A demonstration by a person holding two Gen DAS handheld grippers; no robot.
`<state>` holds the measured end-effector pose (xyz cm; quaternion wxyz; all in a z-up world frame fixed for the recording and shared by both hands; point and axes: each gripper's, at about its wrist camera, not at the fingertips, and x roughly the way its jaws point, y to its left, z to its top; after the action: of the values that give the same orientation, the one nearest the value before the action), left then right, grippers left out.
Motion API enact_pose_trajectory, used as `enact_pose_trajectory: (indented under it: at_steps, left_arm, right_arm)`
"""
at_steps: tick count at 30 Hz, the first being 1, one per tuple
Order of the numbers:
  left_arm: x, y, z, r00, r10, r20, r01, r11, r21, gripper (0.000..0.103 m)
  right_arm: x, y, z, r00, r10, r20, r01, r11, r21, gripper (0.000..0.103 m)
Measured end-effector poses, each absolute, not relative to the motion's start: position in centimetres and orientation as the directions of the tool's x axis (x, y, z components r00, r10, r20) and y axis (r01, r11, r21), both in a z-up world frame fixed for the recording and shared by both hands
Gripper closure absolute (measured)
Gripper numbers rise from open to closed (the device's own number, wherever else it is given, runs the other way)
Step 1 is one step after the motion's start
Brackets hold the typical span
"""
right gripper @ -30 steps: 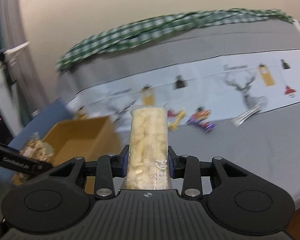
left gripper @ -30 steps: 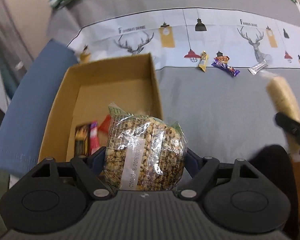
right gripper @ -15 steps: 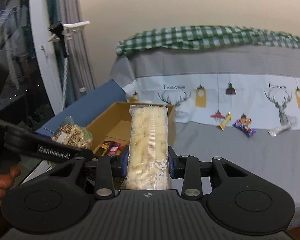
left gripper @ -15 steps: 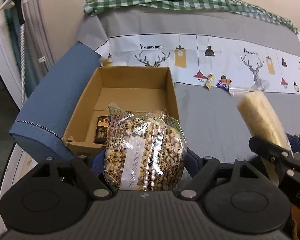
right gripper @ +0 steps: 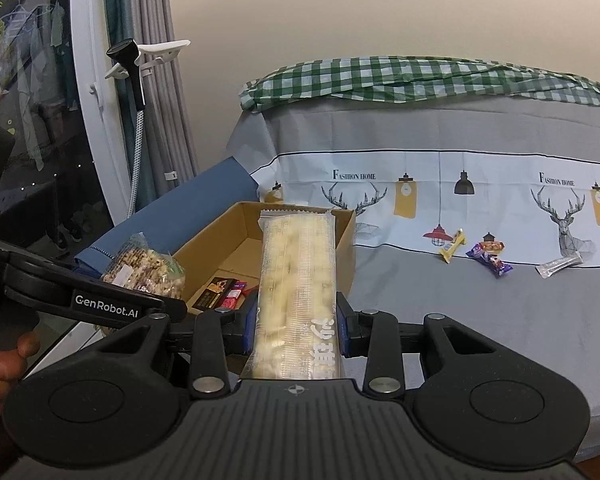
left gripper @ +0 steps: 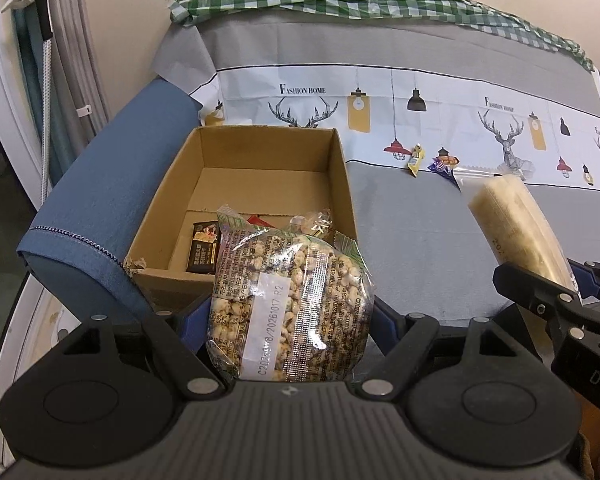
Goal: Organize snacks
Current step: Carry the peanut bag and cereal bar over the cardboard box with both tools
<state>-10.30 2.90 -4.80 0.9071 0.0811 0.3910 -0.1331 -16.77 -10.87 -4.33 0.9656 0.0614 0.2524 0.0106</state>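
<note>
My left gripper [left gripper: 290, 320] is shut on a clear bag of puffed-grain snack [left gripper: 288, 304], held in front of the near edge of an open cardboard box [left gripper: 204, 152]. The box holds a dark wrapped bar [left gripper: 204, 246] and a few small sweets. My right gripper [right gripper: 296, 320] is shut on a long clear pack of pale rice crackers [right gripper: 296, 276], held upright to the right of the box; it shows in the left wrist view [left gripper: 516, 228]. Three small sweets lie on the bed: yellow [right gripper: 452, 245], purple [right gripper: 489, 260], silver [right gripper: 560, 264].
The box sits on a grey bed sheet [right gripper: 480, 320] with a deer-print band, beside a blue cushion [left gripper: 100, 184]. A green checked cloth [right gripper: 420, 80] lies along the back. A curtain and a shower head [right gripper: 128, 60] stand at the left.
Both grippers have drawn back and up from the box with their snacks still held; the view widens to show the whole box and the wall.
</note>
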Motion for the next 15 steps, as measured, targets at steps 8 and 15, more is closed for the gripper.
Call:
enact_pose_trajectory:
  at_steps: [8,15]
  left_arm:
    - [-9.4,3.2,-5.8,0.638,-0.172,-0.751,0.294,0.955,0.030,0.020]
    - [-8.2,3.7,-6.8,0.616,-0.157,-0.772,0.279,0.960,0.028,0.020]
  right_arm:
    - [-16.1,-11.0,-4.9,0.857,0.060,-0.511,0.003,0.993,0.122,0.065]
    - [-15.0,-10.8,-5.7,0.836,0.071,-0.544,-0.007,0.993,0.118,0.065]
